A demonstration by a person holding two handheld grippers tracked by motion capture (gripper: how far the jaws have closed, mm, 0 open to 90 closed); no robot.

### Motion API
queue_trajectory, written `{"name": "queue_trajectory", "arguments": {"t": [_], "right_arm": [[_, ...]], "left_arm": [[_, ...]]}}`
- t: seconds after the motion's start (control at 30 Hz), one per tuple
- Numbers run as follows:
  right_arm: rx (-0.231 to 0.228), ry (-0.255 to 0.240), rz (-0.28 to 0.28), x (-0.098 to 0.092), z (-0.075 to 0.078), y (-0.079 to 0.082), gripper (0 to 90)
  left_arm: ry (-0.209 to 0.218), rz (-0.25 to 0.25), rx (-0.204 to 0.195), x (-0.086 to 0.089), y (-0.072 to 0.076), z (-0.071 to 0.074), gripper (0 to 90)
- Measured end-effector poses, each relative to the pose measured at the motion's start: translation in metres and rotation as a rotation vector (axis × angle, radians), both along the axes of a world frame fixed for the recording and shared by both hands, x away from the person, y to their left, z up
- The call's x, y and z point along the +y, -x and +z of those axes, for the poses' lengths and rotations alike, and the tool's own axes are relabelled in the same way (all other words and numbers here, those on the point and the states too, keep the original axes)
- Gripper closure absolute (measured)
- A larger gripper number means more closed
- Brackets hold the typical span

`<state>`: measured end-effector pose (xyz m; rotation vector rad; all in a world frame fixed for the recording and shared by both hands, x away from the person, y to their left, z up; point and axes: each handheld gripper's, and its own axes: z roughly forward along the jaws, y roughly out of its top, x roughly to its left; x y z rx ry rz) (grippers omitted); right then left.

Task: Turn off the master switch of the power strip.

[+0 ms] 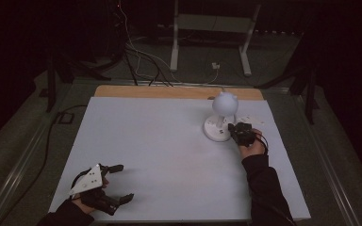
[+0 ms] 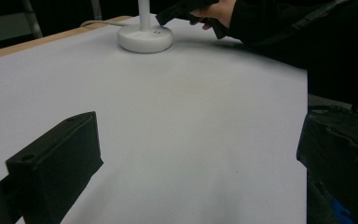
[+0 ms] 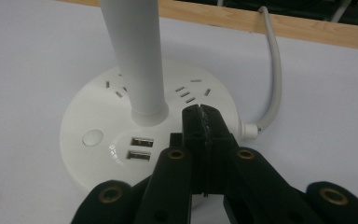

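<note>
Desk lamp stands right of centre in the high view, near the table's far edge: round white head, slim stem, disc base. Its cord trails off toward the wooden strip at the top of the right gripper view.

Right gripper sits against the base's near-right rim. In its own view the jaws are pressed together, nothing between them, tips resting over the top of the base just right of the stem. Two USB ports and a round button lie lower left of the tips; socket slots above them.

Left gripper rests at the lower left of the high view, well apart from the lamp, jaws spread wide over bare table, holding nothing.

My read: I'm at the poke-the-control step, using the clenched tips as a fingertip. They aren't on the button yet. Next move, as I judge it: slide the tips left across the base past the stem, settle over the round button, press straight down gently so the base doesn't skid or tip.
</note>
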<state>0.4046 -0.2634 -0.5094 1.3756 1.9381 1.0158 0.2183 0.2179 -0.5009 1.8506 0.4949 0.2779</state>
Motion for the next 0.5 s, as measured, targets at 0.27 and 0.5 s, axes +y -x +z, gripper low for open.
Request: {"name": "queue_trajectory", "arguments": {"t": [0.27,0.5], "right_arm": [[-0.009,0.019,0.005,0.0006,-0.0020,-0.0002,90.0],[-0.021,0.042,0.008,0.0022,-0.0027,-0.0003,90.0]], "left_arm": [[0.002,-0.001,-0.001,-0.0001,0.0001,0.0000,0.3],[0.000,-0.002,-0.001,-0.0002,0.0001,0.0001,0.3]]}}
